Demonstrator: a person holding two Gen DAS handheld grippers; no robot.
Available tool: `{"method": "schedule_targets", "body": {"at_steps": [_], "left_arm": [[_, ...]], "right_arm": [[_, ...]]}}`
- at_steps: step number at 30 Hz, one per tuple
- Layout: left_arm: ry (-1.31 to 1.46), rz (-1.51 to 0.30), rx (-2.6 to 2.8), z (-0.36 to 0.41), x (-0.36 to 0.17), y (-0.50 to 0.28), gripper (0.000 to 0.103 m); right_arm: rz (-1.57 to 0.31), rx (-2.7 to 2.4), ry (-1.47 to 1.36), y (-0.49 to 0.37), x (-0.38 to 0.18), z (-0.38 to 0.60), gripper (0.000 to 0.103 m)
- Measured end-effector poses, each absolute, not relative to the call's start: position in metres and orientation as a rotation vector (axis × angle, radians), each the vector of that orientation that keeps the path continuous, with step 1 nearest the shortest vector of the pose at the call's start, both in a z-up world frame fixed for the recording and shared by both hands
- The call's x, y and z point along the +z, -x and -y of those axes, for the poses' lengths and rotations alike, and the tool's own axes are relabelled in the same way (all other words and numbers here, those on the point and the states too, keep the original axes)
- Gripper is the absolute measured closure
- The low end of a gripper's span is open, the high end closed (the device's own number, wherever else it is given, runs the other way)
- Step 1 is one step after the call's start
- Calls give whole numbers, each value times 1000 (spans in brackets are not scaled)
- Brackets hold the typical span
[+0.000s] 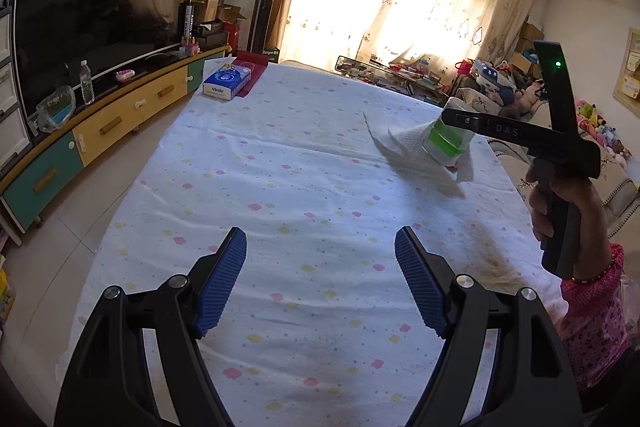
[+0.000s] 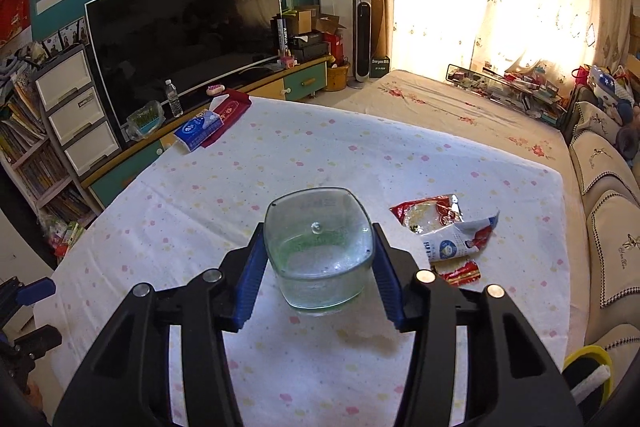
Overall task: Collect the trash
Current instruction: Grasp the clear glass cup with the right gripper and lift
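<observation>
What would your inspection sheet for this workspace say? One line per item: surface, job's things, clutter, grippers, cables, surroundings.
Surface: white floral-dotted tablecloth, stained at the near edge.
Job's things: clear square plastic cup with a white paper napkin hanging off it; torn red-and-white snack wrappers on the cloth.
Clutter: blue tissue pack on a red cloth at the far corner.
Grippers: left tool open, empty; right tool shut on the cup, raised off the cloth.
Cables: nothing seen.
Surroundings: television, curtained window, sofa.
</observation>
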State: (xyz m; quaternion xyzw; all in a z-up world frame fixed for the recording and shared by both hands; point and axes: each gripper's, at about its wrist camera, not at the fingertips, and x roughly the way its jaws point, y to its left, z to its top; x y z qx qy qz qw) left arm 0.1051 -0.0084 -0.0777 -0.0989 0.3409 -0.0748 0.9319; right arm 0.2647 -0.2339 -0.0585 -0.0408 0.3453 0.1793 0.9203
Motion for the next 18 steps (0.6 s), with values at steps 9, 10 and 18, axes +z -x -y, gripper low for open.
{"method": "schedule_targets", "body": {"at_steps": [9, 10, 18], "left_arm": [[160, -697, -212, 39, -72, -97, 27], [150, -696, -219, 43, -71, -96, 27], [120, -711, -260, 65, -72, -91, 27]], "right_arm": [[-715, 394, 7, -201, -50, 270, 55], [-708, 390, 12, -193, -50, 274, 55], [-793, 383, 41, -138, -89, 295, 55]]}}
